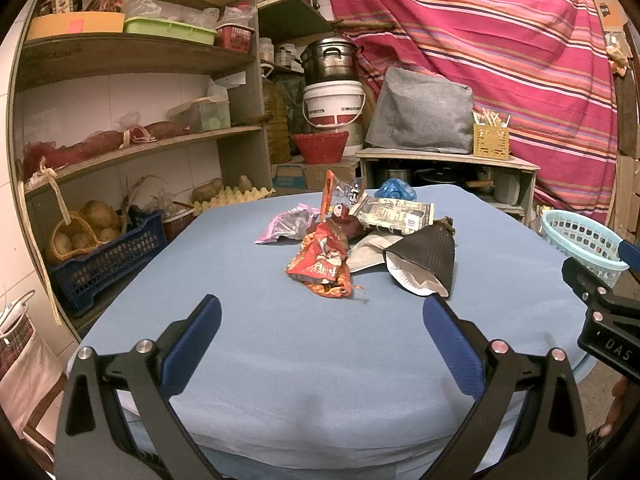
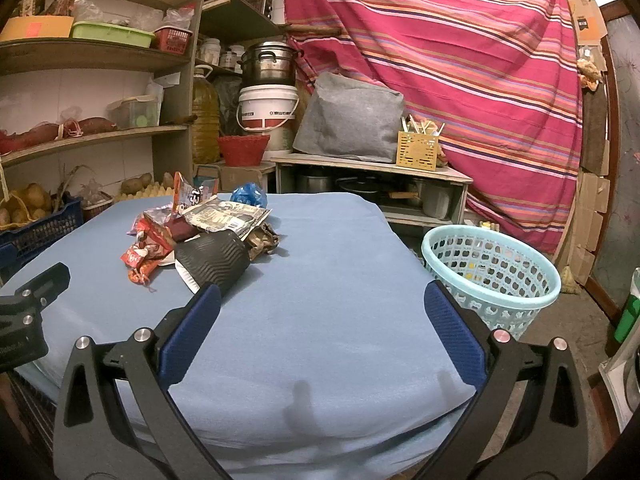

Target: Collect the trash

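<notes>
A pile of trash lies mid-table on the blue cloth (image 1: 280,340): a red snack wrapper (image 1: 322,266), a black ribbed paper cup (image 1: 426,260) on its side, a silver-and-white packet (image 1: 394,214), a pink wrapper (image 1: 286,226) and a blue plastic bag (image 1: 396,190). The pile also shows in the right wrist view, with the cup (image 2: 214,258) nearest. A light blue mesh basket (image 2: 492,276) stands off the table's right edge. My left gripper (image 1: 322,320) is open and empty, short of the pile. My right gripper (image 2: 322,308) is open and empty, right of the cup.
Wooden shelves (image 1: 132,60) with boxes, sacks and a blue crate of potatoes (image 1: 96,248) stand at the left. A low shelf (image 1: 444,158) with a grey bag, a bucket and pots stands behind the table. A striped pink cloth (image 2: 460,60) hangs at the back.
</notes>
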Demonstrator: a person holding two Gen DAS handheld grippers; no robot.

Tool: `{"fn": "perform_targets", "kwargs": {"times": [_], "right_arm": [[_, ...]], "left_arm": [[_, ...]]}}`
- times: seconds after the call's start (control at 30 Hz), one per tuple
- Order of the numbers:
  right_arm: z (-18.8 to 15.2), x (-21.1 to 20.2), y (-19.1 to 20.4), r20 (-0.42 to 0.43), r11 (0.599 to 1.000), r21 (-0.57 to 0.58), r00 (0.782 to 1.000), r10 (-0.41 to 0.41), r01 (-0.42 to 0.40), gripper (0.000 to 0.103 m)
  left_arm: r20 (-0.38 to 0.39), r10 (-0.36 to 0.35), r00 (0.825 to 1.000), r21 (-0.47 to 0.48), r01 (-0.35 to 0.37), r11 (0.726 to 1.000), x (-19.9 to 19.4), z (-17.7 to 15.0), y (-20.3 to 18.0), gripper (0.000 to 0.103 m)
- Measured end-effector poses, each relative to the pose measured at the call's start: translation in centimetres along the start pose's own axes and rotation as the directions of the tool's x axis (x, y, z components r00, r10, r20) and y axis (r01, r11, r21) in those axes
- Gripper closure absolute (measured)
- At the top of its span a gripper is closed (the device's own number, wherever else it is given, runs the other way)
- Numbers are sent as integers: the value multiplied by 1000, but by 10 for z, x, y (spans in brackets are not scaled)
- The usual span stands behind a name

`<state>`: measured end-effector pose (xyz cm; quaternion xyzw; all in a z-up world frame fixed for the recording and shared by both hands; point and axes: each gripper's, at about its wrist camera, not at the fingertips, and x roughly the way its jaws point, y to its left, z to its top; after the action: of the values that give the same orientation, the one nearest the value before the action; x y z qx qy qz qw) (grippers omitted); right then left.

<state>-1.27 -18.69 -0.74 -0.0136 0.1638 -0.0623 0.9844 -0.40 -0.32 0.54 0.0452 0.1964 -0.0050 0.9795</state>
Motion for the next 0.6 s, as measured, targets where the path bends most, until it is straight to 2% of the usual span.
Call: {"fn": "perform_targets", "kwargs": {"times": [0.47, 0.6], "right_arm": [[1, -1, 1, 0, 1000, 4, 1000, 0, 0, 4], [-4, 3, -12, -3, 1000, 14, 1000, -2, 2, 4]], "left_arm": [[-6, -2, 1000, 3, 2, 1000, -1, 5, 0, 4], [-13, -2, 1000, -1, 2, 1000, 1, 8, 2, 4]]}}
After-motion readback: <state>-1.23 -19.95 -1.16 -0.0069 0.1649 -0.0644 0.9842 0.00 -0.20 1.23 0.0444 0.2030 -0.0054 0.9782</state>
